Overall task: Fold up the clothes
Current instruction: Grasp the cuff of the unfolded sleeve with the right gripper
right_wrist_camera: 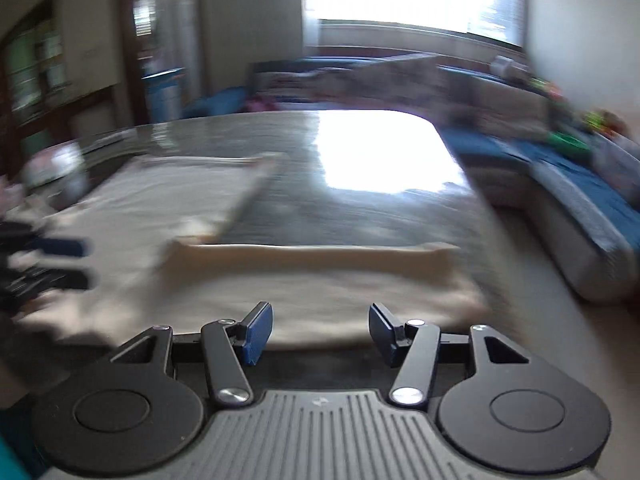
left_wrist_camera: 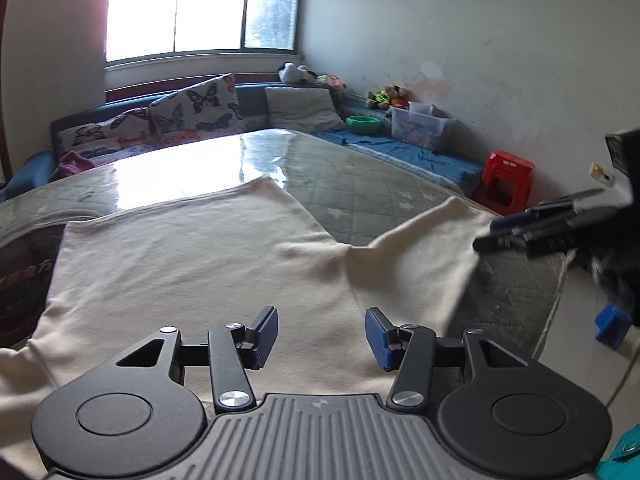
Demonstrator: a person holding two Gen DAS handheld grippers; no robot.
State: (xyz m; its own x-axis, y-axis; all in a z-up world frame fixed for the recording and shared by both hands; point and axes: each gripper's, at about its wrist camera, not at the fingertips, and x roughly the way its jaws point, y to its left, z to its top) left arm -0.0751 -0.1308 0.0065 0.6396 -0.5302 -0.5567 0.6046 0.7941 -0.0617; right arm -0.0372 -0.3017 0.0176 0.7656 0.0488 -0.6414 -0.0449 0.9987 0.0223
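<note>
Left wrist view: cream shirt (left_wrist_camera: 192,256) lies spread flat on the bench (left_wrist_camera: 360,184), one sleeve (left_wrist_camera: 432,248) out toward the right edge. Left claw (left_wrist_camera: 321,336) hovers above it, jaws wide apart, empty. Right claw (right_wrist_camera: 320,332) likewise wide apart, empty, near the sleeve; its view is blurred. Judged light, limp, non-slippery; best pinched at sleeve end or hem.
</note>
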